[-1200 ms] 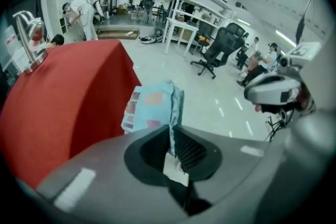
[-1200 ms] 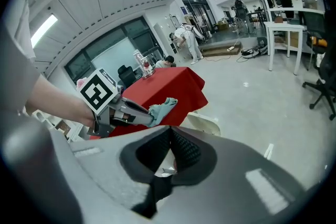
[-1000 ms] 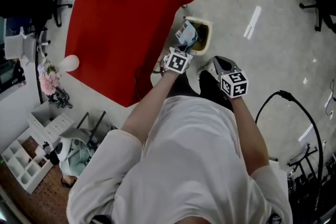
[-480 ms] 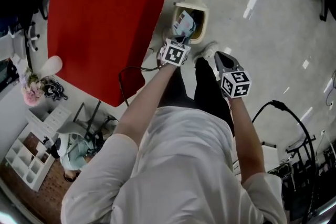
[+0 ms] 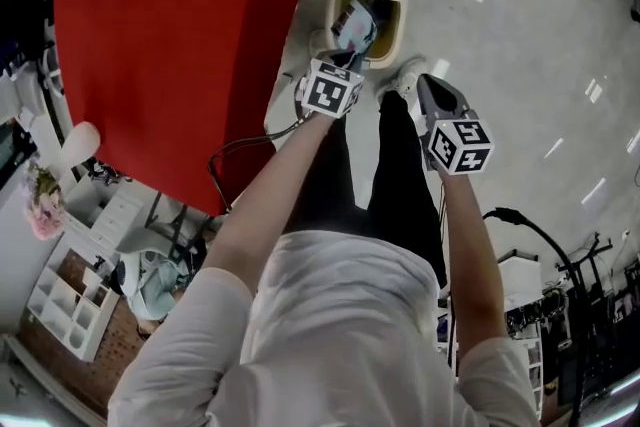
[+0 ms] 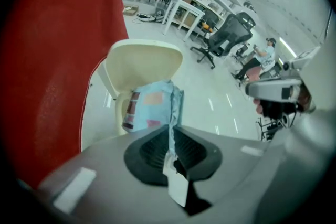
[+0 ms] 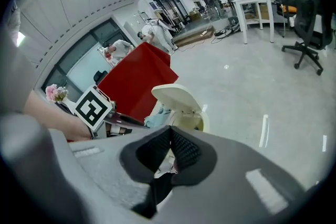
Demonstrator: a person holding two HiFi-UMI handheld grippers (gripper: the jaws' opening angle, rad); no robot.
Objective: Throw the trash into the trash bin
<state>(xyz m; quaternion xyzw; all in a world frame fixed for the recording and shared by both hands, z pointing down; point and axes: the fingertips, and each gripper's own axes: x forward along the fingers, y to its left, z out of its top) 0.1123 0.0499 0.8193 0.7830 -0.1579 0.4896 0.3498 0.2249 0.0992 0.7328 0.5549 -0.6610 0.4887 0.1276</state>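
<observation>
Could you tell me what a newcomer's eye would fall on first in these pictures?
The big red cloth fills the upper left of the head view. Beside its edge, on the floor, stands a cream trash bin, and the left gripper is shut on a light blue wrapper above it. The right gripper hangs shut and empty alongside.

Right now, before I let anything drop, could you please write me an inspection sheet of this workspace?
Surface: grey floor; red-covered table.
Job's things: cream trash bin beside the table, lid open; light blue packet held at its opening.
Clutter: nothing seen near the bin.
Grippers: left gripper, fingers closed on the packet; right gripper, fingers together, nothing between them.
Cables: one black cable by the table edge; another cable on the floor at right.
Surroundings: office chair, white shelf unit.
</observation>
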